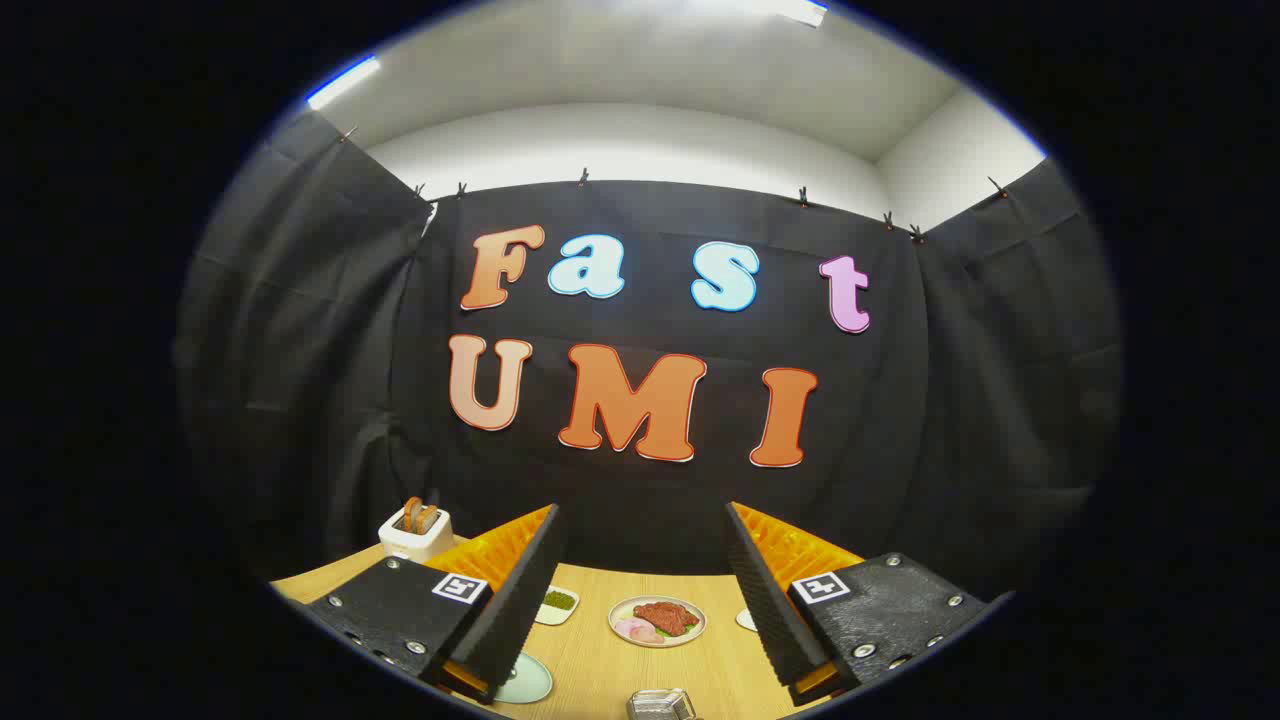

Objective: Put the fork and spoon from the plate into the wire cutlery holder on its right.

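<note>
Light wooden bench (610,665), lower frame. Gripper (640,590) fingers wide apart, empty. Wire cutlery holder (660,705), bottom centre between the fingers. Fork and spoon too hidden to locate; likely stiff, light, slippery: grasp mid-handle.

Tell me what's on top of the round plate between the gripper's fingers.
The plate carries reddish meat slices and pinkish pieces. Anything beneath the food is covered. The open gripper hangs above the table.
</note>
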Action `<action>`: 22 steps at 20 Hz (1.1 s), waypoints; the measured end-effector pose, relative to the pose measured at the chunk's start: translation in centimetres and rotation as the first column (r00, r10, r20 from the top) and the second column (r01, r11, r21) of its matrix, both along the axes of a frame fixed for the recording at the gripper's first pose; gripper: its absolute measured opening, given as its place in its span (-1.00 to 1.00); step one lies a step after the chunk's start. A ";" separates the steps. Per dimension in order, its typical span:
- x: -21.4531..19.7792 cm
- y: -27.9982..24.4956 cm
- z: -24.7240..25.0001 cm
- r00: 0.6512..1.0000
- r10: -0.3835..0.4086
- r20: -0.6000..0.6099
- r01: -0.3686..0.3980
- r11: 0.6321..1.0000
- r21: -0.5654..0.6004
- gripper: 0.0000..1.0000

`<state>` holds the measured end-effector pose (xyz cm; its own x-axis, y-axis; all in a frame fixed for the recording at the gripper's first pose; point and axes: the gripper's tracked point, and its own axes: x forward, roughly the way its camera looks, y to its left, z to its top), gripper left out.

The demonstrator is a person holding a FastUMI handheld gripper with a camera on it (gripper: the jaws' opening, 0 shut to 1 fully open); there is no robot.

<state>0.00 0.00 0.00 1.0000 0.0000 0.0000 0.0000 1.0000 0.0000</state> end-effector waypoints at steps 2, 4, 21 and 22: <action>0.1 0.4 0.0 1.000 0.009 -0.005 -0.009 1.000 0.011 0.90; 0.3 0.4 0.1 1.000 -0.001 -0.003 0.001 1.000 0.016 0.90; 1.3 -0.6 -1.5 0.995 -0.073 -0.071 0.079 0.993 0.085 0.92; 1.2 -0.4 -1.9 0.995 -0.069 -0.075 0.075 0.994 0.084 0.92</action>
<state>1.22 -0.43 -1.95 0.9948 -0.0691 -0.0749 0.0753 0.9936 0.0842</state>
